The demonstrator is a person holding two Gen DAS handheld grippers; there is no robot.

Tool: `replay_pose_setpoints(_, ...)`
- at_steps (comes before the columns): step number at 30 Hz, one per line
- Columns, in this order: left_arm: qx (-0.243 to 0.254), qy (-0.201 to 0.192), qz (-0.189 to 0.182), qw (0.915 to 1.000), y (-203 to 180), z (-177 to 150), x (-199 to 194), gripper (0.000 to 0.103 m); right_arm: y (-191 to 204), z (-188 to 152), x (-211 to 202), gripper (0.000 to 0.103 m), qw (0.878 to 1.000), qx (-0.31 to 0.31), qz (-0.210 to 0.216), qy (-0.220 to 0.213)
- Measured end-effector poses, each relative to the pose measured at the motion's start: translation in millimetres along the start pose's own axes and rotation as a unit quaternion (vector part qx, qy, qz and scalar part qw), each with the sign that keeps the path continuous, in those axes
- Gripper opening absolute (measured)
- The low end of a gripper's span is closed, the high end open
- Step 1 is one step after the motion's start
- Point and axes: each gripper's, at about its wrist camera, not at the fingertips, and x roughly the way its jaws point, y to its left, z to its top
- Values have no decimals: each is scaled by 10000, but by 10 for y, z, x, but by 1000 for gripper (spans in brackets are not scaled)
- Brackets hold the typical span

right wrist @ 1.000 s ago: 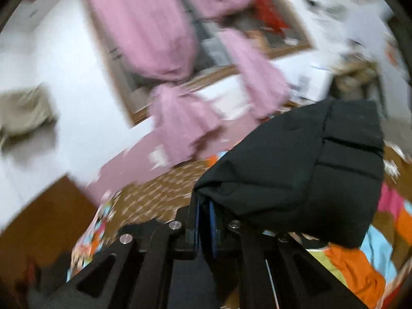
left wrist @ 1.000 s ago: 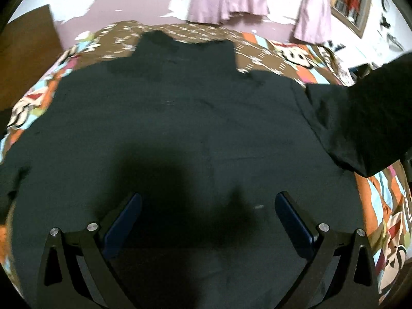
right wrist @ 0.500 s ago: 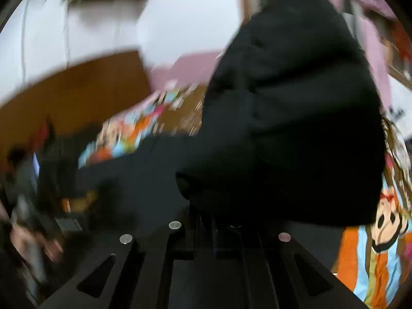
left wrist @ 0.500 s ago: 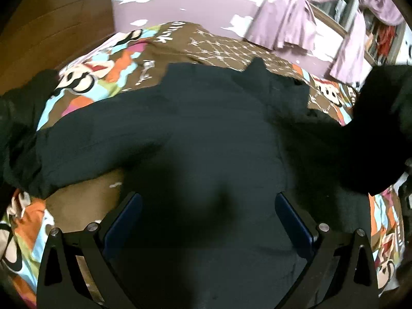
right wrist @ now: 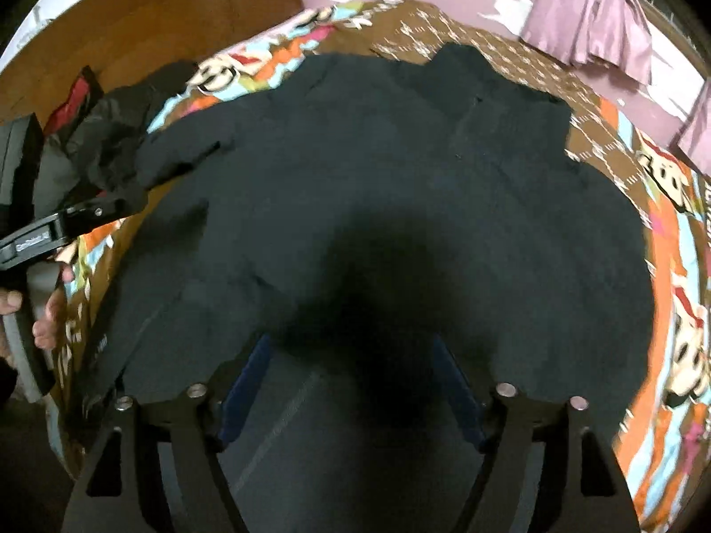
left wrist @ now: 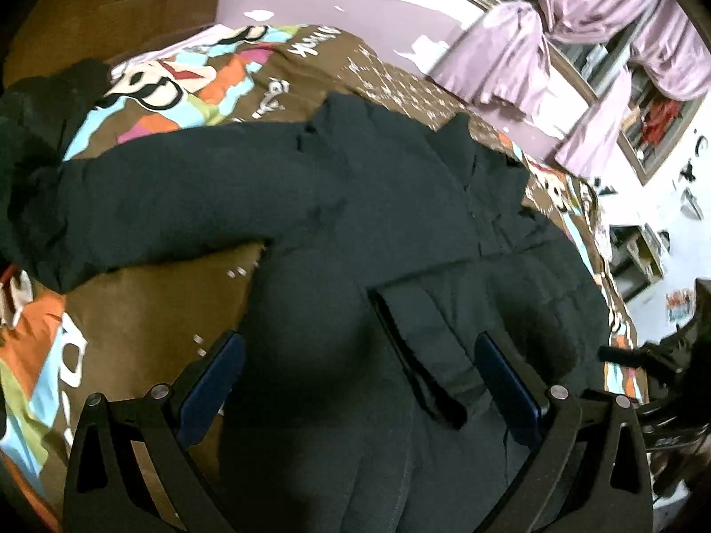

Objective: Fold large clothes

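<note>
A large black padded jacket (left wrist: 364, 231) lies spread on a bed. Its right sleeve (left wrist: 444, 337) is folded across the body. Its left sleeve (left wrist: 146, 204) stretches out flat to the left. My left gripper (left wrist: 355, 382) is open and empty just above the jacket's lower part. My right gripper (right wrist: 351, 382) is open and empty above the jacket (right wrist: 400, 204), and the jacket's lower edge hides its fingertips. The left gripper's body (right wrist: 57, 231) shows at the left edge of the right wrist view.
The bed has a bright patterned cover (left wrist: 186, 93) in brown, orange and blue. A heap of dark clothes (left wrist: 31, 133) lies at the bed's left end. A wooden headboard (right wrist: 155, 35) and pink curtains (left wrist: 577, 44) stand behind.
My right gripper was shut on the raised right sleeve, carried it over the jacket's body, then opened and let it go. The left gripper stayed open and turned left.
</note>
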Motion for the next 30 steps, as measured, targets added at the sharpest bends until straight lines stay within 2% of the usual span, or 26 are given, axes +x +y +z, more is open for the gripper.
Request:
replay_pose_setpoints(2, 146, 96, -59, 9998, -78, -54, 82, 101, -74, -60, -5, 84, 9997, -70, -133, -184)
replay_pose_setpoints(5, 614, 301, -67, 9976, -261, -142, 241, 101, -295, -183, 167, 84, 9977, 201, -257, -600)
replay_pose_setpoints(9, 1467, 345, 531, 9871, -491, -265, 494, 101, -584, -287, 538, 84, 9955, 482, -91, -808)
replay_pose_setpoints(11, 1616, 358, 846, 9826, -536, -277, 629, 101, -702, -331, 620, 84, 9942, 587, -1, -902)
replay_pose_setpoints(15, 1521, 363, 1181, 9806, -555, -257, 805, 101, -801, -285, 613, 84, 9910, 698, 42, -1137)
replay_pose_setpoints(19, 1604, 402, 1283, 9779, -527, -286, 883, 101, -822, -164, 831, 93, 9913, 870, 0, -987)
replay_pose_setpoints(22, 1573, 406, 1232, 9790, -480, -247, 899, 102, -783, -59, 981, 98, 9934, 753, -128, -861)
replay_pose_setpoints(26, 1486, 309, 1054, 9828, -447, -228, 838, 102, -811, -12, 1101, 102, 9935, 816, -56, -797)
replay_pose_setpoints(30, 989, -57, 718, 9925, -239, -196, 585, 102, -781, -52, 1111, 103, 9928, 765, -114, -912)
